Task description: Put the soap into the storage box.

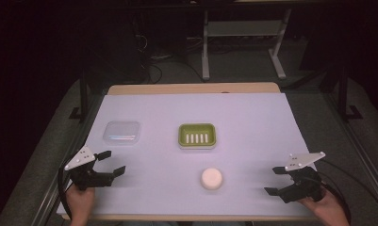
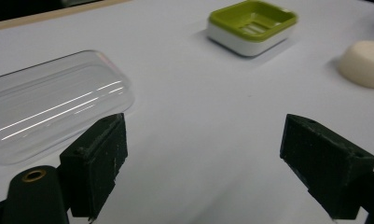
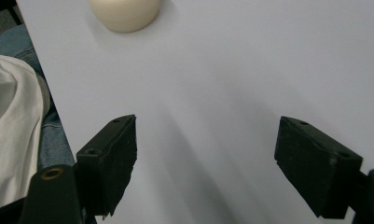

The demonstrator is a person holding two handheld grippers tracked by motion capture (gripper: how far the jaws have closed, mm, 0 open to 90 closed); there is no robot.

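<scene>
- Left claw (image 1: 109, 161): released, jaws apart, near clear lid (image 1: 122, 132)
- Right claw (image 1: 275, 180): released, jaws apart
- Soap bar (image 1: 211, 178): on white surface (image 1: 252, 122), just before green soap dish (image 1: 197, 135)

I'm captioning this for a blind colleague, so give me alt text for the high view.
On a white-covered table, a person's hands hold two black grippers, the left gripper and the right gripper, both with jaws open and holding nothing. Between them lie a round cream soap bar, a green soap dish behind it, and a clear plastic lid to the left.
</scene>
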